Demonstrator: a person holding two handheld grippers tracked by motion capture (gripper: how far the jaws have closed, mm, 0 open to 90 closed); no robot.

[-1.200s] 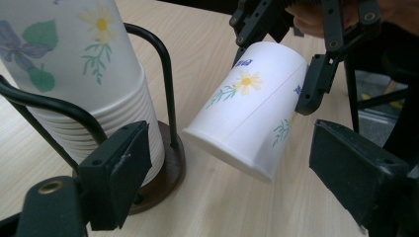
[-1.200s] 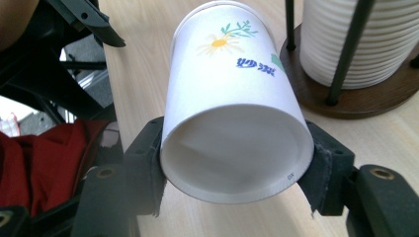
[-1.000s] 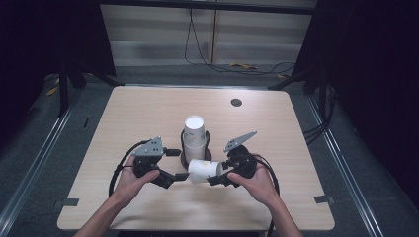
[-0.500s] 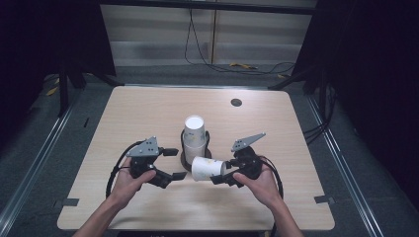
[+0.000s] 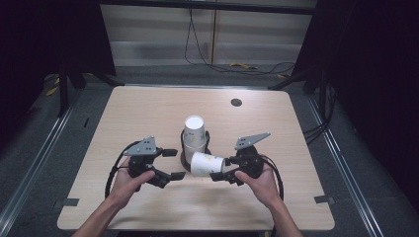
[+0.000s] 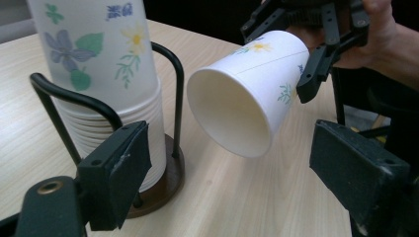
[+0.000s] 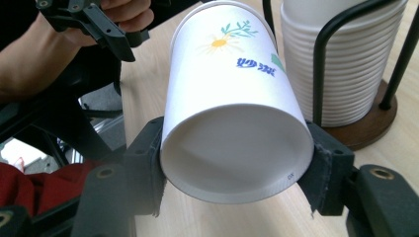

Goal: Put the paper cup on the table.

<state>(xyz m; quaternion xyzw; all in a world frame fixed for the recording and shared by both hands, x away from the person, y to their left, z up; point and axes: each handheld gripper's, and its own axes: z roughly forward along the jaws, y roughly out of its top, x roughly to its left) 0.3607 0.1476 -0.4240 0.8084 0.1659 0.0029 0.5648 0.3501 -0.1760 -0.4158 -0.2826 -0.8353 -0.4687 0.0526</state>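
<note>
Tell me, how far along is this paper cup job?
Done: one paper cup is off the stack of cups in its wire holder. In hand: the right hand-held gripper clamps that cup near its base, lying sideways above the table. Left: the left hand-held gripper, jaws open, faces the cup's mouth but isn't touching it.

Blue printed characters, apparently Chinese and too stylised to read with certainty, stand on the side of the white paper cup with the flower pattern, just right of its orange daisy, in the right gripper view. A similar blue mark, cut off by the picture's top edge and unreadable, stands near the upper end of the stack of white flowered paper cups in the left gripper view. A tiny dark mark on the single cup's bottom rim is too small to read.
</note>
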